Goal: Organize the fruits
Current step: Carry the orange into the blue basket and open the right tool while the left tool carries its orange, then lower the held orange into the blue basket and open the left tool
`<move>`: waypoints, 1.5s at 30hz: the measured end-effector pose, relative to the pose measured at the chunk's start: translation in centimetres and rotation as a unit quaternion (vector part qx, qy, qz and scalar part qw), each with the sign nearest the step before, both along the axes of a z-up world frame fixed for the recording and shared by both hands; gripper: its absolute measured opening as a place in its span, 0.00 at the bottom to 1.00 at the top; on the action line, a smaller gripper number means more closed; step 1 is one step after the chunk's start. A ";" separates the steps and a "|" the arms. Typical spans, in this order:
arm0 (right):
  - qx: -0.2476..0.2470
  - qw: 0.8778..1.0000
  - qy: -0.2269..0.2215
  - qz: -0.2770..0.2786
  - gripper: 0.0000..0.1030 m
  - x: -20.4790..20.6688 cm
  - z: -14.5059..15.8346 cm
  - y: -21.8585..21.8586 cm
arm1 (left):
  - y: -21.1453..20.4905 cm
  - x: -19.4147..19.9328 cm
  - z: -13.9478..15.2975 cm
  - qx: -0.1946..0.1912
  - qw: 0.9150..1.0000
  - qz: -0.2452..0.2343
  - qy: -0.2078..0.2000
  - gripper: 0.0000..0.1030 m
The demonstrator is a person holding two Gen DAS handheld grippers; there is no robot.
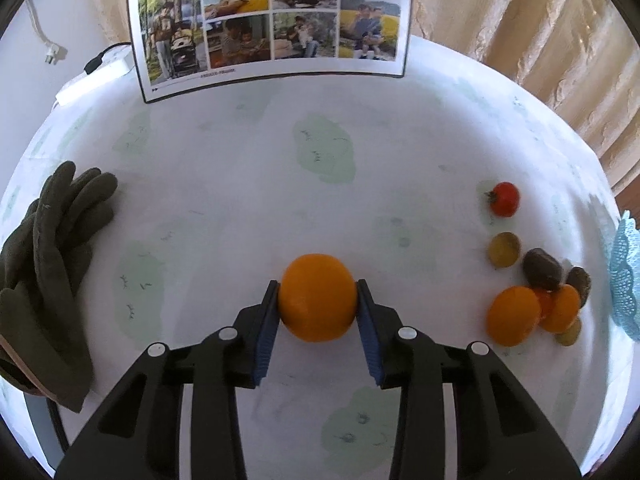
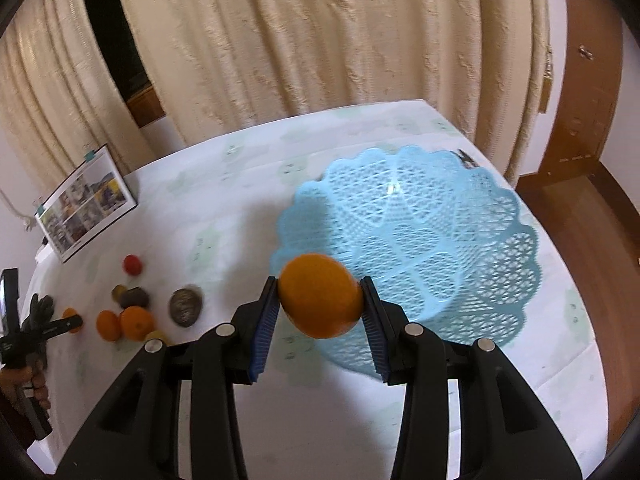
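Oranges clamped in both grippers, left gripper (image 1: 318, 308) pinching one orange (image 1: 317, 297) on the table (image 1: 240, 184), right gripper (image 2: 319, 300) carrying another orange (image 2: 319, 295) beside the blue basket (image 2: 460, 240); likely next, release over its bowl.

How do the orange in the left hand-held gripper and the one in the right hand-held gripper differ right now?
The round orange in the left hand-held gripper sits over bare tablecloth, far from the light blue lattice plastic basket. The oval orange in the right hand-held gripper hangs at that basket's near rim and looks motion-blurred, while the left one is sharp. Both are clamped between blue pads.
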State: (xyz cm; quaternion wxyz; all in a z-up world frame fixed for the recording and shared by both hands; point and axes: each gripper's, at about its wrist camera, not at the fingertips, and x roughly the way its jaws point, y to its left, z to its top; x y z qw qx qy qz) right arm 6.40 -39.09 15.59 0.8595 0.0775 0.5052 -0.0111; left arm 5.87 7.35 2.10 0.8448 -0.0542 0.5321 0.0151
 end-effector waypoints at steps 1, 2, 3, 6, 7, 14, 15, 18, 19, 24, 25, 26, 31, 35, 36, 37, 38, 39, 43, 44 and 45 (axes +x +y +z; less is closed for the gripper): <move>-0.003 1.000 0.001 -0.004 0.41 0.1 -0.1 -0.3 | -0.3 0.0 0.2 0.000 1.000 -0.002 -0.001 0.36; -0.005 1.000 0.003 -0.011 0.41 0.2 -0.2 -0.8 | -0.9 -0.1 0.6 -0.003 1.000 -0.008 -0.004 0.36; -0.005 1.000 0.006 -0.016 0.41 0.2 -0.3 -1.2 | -1.4 -0.1 1.1 -0.003 1.000 -0.013 -0.008 0.36; -0.013 0.999 0.015 -0.030 0.41 0.4 -0.8 -2.4 | -3.3 0.0 2.6 -0.005 0.999 -0.031 -0.022 0.36; -0.014 0.999 0.017 -0.033 0.41 0.4 -0.8 -2.7 | -4.1 0.0 3.2 -0.007 0.999 -0.038 -0.029 0.36; -0.025 0.998 0.014 -0.055 0.66 0.0 -0.2 -4.8 | -9.9 0.5 6.4 -0.017 0.994 -0.090 -0.056 0.36; -0.028 0.998 0.014 -0.056 0.66 -0.1 0.0 -4.9 | -11.0 0.5 6.8 -0.019 0.993 -0.101 -0.060 0.36; -0.038 0.997 0.018 -0.061 0.66 -0.2 0.6 -5.5 | -14.3 0.5 7.8 -0.030 0.989 -0.131 -0.068 0.36; -0.039 0.997 0.018 -0.063 0.66 -0.3 0.9 -5.7 | -15.4 0.6 8.0 -0.033 0.987 -0.141 -0.069 0.36; -0.046 0.996 0.023 -0.071 0.74 -1.0 2.1 -6.8 | -21.9 0.4 8.7 -0.052 0.976 -0.199 -0.074 0.36; -0.049 0.996 0.023 -0.071 0.75 -1.1 2.3 -7.0 | -23.1 0.3 8.7 -0.055 0.973 -0.210 -0.075 0.36; -0.051 0.996 0.024 -0.072 0.77 -1.3 2.6 -7.2 | -24.8 0.2 8.9 -0.058 0.970 -0.225 -0.076 0.36; -0.062 0.995 0.029 -0.076 0.82 -1.9 3.7 -8.0 | -31.4 -0.3 8.8 -0.064 0.954 -0.283 -0.080 0.36; -0.067 0.994 0.027 -0.082 0.85 -2.4 4.4 -8.7 | -35.0 -0.6 8.3 -0.064 0.946 -0.308 -0.075 0.36; -0.068 0.994 0.028 -0.083 0.85 -2.5 4.5 -8.9 | -35.6 -0.7 8.1 -0.063 0.945 -0.312 -0.073 0.36; -0.068 0.994 0.027 -0.083 0.85 -2.6 4.7 -9.0 | -36.2 -0.7 8.0 -0.063 0.944 -0.316 -0.071 0.36; -0.067 0.994 0.027 -0.084 0.85 -2.8 4.8 -9.2 | -36.8 -0.7 7.8 -0.062 0.943 -0.321 -0.069 0.37; -0.067 0.994 0.027 -0.085 0.85 -2.9 4.8 -9.3 | -37.3 -0.8 7.6 -0.061 0.942 -0.324 -0.066 0.37; -0.068 0.993 0.028 -0.087 0.86 -3.1 4.9 -9.6 | -38.4 -1.0 7.6 -0.061 0.940 -0.327 -0.068 0.58; -0.068 0.993 0.028 -0.088 0.86 -3.1 4.9 -9.7 | -38.4 -1.1 7.7 -0.060 0.941 -0.324 -0.073 0.66; -0.068 0.993 0.028 -0.088 0.86 -3.1 4.9 -9.8 | -38.5 -1.2 7.8 -0.059 0.942 -0.323 -0.077 0.66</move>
